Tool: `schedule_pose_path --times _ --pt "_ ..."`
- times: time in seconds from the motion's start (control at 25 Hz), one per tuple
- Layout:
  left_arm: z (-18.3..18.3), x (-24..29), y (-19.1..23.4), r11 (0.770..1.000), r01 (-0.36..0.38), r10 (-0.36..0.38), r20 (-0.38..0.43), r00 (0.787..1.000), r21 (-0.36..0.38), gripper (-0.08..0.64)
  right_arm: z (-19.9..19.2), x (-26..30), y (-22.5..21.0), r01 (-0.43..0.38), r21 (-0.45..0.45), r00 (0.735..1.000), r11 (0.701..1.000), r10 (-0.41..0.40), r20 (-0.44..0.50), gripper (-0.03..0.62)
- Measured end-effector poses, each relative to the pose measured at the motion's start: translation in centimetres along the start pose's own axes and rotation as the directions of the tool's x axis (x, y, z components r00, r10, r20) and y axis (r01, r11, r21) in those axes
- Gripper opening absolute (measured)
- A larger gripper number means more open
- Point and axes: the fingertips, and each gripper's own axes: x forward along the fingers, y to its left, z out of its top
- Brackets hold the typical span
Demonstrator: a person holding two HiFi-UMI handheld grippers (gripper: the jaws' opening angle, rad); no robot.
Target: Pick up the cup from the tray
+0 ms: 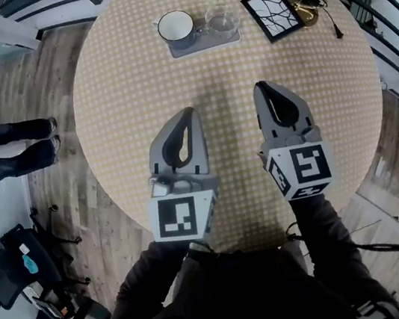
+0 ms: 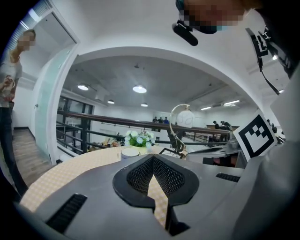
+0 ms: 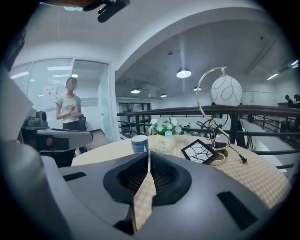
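Grey tray point(image 1: 199, 44) at the table's point(image 1: 121, 100) far side bears the cup point(image 1: 176, 25), well apart from the near left gripper point(image 1: 190, 111) and right gripper point(image 1: 261, 85), both pressed together and empty, seemingly because reaching comes first.

Looks along the left hand-held gripper point(image 2: 153, 158), jaws together at the tips, nothing between. Beyond, takes in a checkered surface point(image 2: 70, 168) bearing a white cup point(image 2: 130, 153), flowers point(image 2: 138, 138) just behind, a globe lamp point(image 2: 185, 118) rightward, a person point(image 2: 8, 84) standing far left.
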Motion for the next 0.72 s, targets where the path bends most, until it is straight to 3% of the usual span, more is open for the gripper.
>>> schedule_pose_path --times 0.24,0.4,0.6,0.72 --pt "-5.2 4.0 2.5 0.998 0.011 -0.017 -0.099 0.995 -0.058 0.005 -4.2 5.8 -0.5 -0.002 0.021 0.996 1.0 0.004 -0.085 0.009" --pt "-6.6 5.7 4.3 0.998 0.021 -0.029 -0.124 0.992 -0.067 0.003 -5.4 8.0 -0.9 -0.005 0.023 0.995 1.0 0.007 -0.102 0.009" --pt "-3.3 7.4 8.9 0.999 0.009 -0.013 -0.078 0.997 -0.046 0.003 -5.7 8.8 -1.2 -0.002 0.019 0.995 1.0 0.004 -0.103 0.009" --pt "-0.1 8.2 11.8 0.998 0.001 -0.005 -0.056 0.998 -0.07 0.004 -5.3 8.6 -1.1 0.002 0.02 0.995 1.0 -0.001 -0.097 0.009"
